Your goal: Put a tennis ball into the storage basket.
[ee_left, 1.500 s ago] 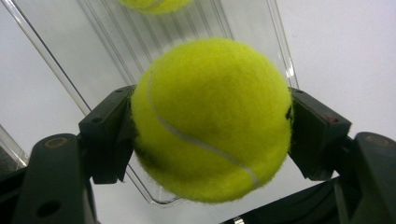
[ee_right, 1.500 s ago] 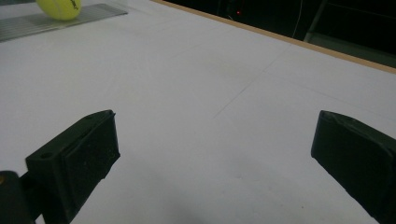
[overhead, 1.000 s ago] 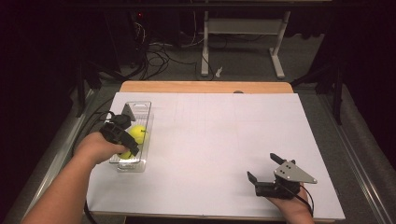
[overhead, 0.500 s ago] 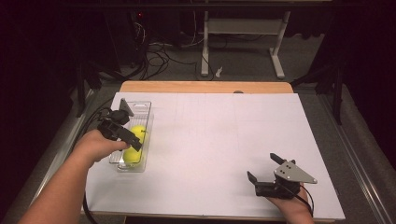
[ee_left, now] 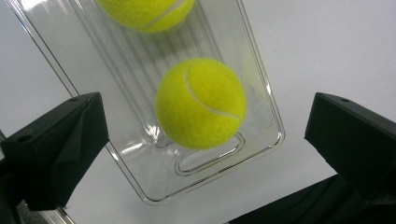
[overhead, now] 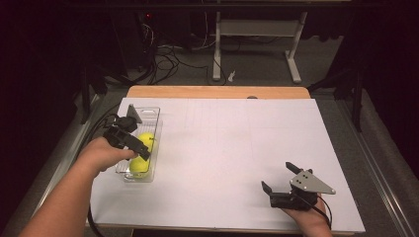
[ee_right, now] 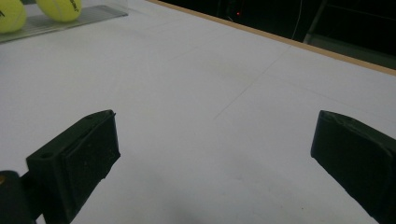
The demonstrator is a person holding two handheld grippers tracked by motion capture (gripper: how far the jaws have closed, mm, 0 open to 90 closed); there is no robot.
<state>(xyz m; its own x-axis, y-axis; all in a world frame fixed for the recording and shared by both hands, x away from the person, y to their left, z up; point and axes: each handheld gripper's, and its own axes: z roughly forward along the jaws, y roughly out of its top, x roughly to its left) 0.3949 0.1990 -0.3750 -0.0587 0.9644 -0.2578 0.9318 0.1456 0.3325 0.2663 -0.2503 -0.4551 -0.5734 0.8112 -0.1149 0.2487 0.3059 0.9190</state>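
left gripper view: hovering over clear tray point(ee_left: 261, 88) at nine o'clock of table point(overhead: 237, 148), left gripper point(ee_left: 205, 140) gaping wide, empty, having just been opening; two tennis balls point(ee_left: 201, 102) lying inside. right gripper point(overhead: 282, 177) idling open, empty, at five o'clock. placing seemingly done; withdrawing remaining.

Two balls point(overhead: 142, 153) in tray point(overhead: 150, 112), table's point(overhead: 237, 148) left

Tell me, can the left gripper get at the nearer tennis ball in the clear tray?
Probably yes: the left gripper hangs right above that tennis ball in the clear tray, jaws wide open, nothing between.
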